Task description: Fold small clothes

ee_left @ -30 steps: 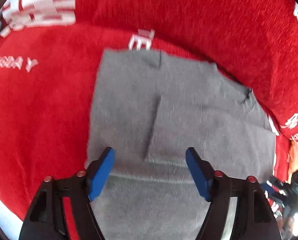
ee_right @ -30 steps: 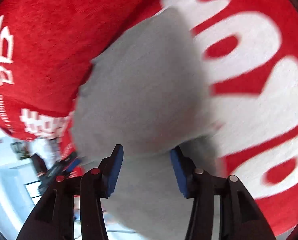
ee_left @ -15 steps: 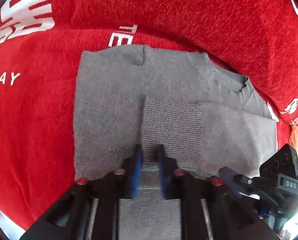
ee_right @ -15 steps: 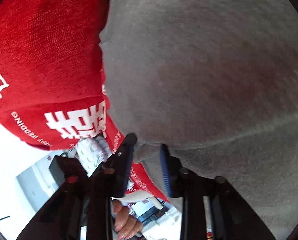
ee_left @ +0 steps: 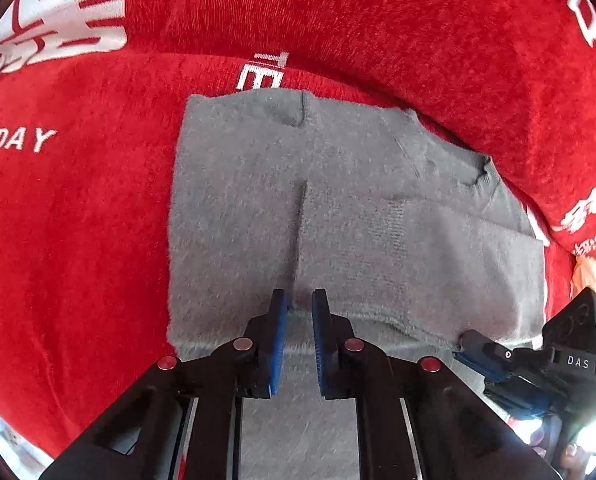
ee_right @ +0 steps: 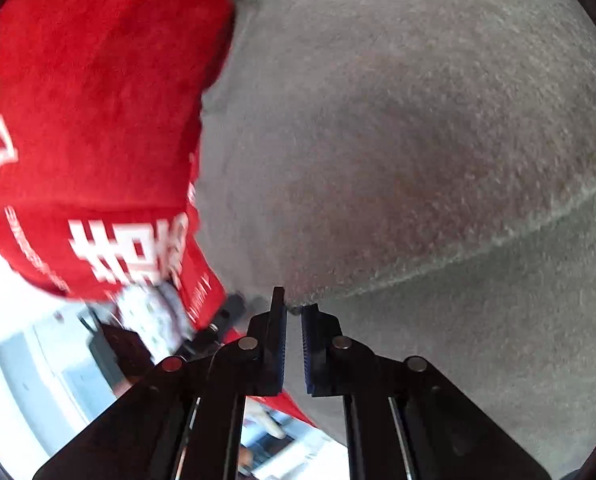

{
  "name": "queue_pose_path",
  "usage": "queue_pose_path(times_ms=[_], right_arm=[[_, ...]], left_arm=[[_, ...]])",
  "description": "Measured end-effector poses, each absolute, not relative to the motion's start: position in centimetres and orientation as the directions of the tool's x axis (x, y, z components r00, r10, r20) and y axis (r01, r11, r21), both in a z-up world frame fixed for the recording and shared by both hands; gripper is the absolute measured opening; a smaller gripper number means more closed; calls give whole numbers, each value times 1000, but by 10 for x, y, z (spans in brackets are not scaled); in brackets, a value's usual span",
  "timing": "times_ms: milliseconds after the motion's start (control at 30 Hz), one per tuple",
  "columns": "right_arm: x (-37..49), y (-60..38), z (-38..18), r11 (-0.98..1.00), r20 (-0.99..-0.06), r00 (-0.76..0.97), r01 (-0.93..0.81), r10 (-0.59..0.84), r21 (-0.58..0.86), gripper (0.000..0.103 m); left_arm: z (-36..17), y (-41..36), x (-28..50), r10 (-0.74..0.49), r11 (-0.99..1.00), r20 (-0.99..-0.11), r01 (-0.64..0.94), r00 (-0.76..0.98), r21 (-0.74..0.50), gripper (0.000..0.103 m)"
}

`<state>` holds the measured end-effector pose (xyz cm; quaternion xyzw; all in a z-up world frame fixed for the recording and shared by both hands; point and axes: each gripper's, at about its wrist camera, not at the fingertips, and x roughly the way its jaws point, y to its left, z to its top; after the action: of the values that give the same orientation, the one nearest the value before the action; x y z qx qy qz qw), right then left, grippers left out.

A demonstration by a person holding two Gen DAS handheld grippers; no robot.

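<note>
The grey sweater (ee_left: 358,216) lies flat on the red blanket (ee_left: 77,220), its sleeves already folded in over the body and its collar toward the far right corner. Taking the sweater as the landmark: the left gripper (ee_left: 298,300) sits at the middle of its near hem, jaws drawn almost together and pinching a small ridge of the knit, which runs away from the tips as a crease up the middle. The right gripper (ee_right: 293,308) is at the sweater's near right corner (in the left view its blue tips (ee_left: 478,350) show at that same edge), jaws narrowed to a slit with a nub of the hem caught between them.

With both grips on the near hem, the step in hand looks like carrying that edge over toward the collar. To do it well, both hands should lift together and level, so the hem stays straight between them. Keep the fabric taut sideways but not stretched, since this soft knit pulls out of shape easily. The tucked sleeves may slide out if the lift is quick, so go slowly and lay the hem down squarely along the collar edge.
</note>
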<state>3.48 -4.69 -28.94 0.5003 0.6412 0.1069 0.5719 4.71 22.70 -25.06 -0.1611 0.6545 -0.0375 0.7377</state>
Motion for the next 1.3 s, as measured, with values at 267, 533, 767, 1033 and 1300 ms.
queue_pose_path(times_ms=[267, 533, 767, 1033, 1300], right_arm=[[38, -47, -274, 577, -643, 36, 405, 765, 709, 35], [91, 14, -241, 686, -699, 104, 137, 708, 715, 43], [97, 61, -277, 698, -697, -55, 106, 715, 708, 11], [103, -52, -226, 802, -812, 131, 128, 569, 583, 18], [111, -190, -238, 882, -945, 184, 347, 270, 319, 61]], left_arm=[[-231, 237, 21, -172, 965, -971, -167, 168, -200, 15], [-212, 244, 14, -100, 967, -970, -210, 222, -147, 84], [-209, 257, -11, -39, 968, -978, -235, 206, -88, 84], [-206, 248, -12, -10, 964, -978, -256, 211, -65, 84], [-222, 219, 30, -44, 972, -973, -215, 225, -94, 84]])
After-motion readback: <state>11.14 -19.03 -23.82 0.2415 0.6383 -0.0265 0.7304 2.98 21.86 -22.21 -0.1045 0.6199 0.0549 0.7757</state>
